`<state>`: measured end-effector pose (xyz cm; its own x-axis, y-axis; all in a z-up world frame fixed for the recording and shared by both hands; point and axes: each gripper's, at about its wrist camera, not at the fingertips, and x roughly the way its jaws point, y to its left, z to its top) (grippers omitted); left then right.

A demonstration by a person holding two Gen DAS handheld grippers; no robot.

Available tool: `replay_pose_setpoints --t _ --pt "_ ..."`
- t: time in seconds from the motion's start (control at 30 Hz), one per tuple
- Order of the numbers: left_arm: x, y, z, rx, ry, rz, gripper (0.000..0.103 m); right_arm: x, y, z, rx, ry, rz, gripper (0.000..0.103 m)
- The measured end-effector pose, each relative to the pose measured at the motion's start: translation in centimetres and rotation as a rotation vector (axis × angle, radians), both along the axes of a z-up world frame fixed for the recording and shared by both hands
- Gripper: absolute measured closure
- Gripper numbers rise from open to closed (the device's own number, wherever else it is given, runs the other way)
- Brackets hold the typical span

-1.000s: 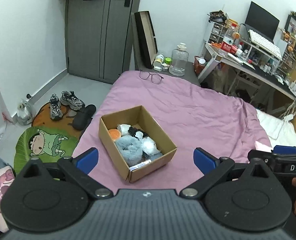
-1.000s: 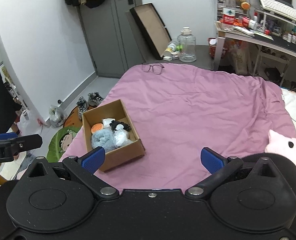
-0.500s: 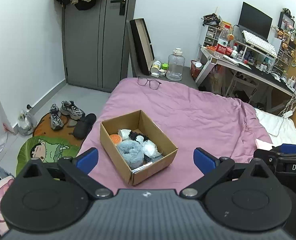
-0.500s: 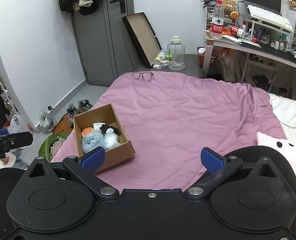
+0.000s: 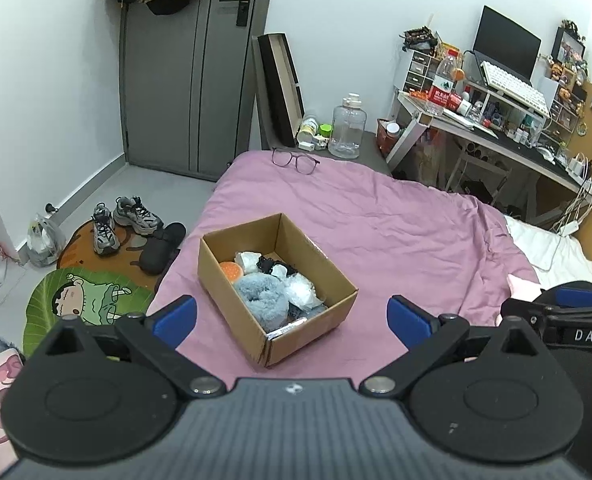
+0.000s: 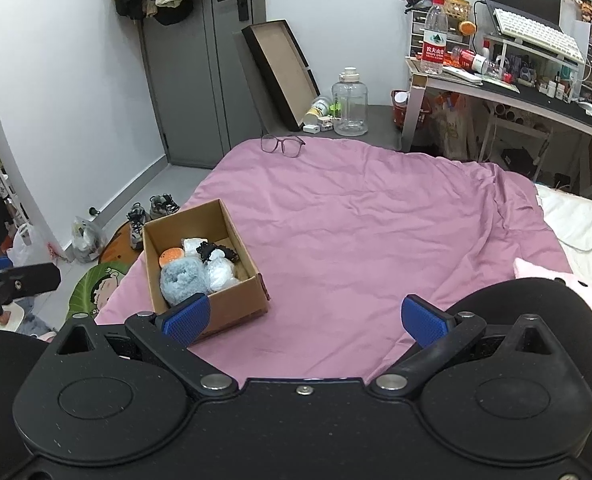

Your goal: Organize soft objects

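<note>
Open cardboard box (image 5: 274, 344) sits near the left edge of the bed, on a wrinkled mauve quilt (image 5: 396, 232), rectangular, plain brown corrugated walls, flaps gone or folded. Inside: a fluffy grey-blue ring-shaped plush (image 5: 261, 299) toward the near end, an orange round piece (image 5: 231, 269), white crinkly wads (image 5: 302, 291) and something black and lacy (image 5: 267, 265) at the far end. Left gripper (image 5: 292, 317) hovers above the box, blue ribbed pads spread wide, nothing held. Right gripper (image 6: 303, 318) likewise spread wide and empty, over bare quilt, box to its left. Pink plush pig (image 6: 568, 280) at the right edge. Thin-framed glasses (image 5: 295, 159) lie at the far edge.
</note>
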<state>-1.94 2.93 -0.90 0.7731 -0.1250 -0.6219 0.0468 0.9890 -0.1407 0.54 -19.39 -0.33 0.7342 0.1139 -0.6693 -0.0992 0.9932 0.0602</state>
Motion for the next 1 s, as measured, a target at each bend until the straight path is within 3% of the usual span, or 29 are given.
replay_pose_setpoints --t 1.0 --pt "-0.2 -1.0 0.2 0.035 -0.044 0.000 0.002 -0.4 0.5 0.2 -0.026 -0.058 0.019 0.000"
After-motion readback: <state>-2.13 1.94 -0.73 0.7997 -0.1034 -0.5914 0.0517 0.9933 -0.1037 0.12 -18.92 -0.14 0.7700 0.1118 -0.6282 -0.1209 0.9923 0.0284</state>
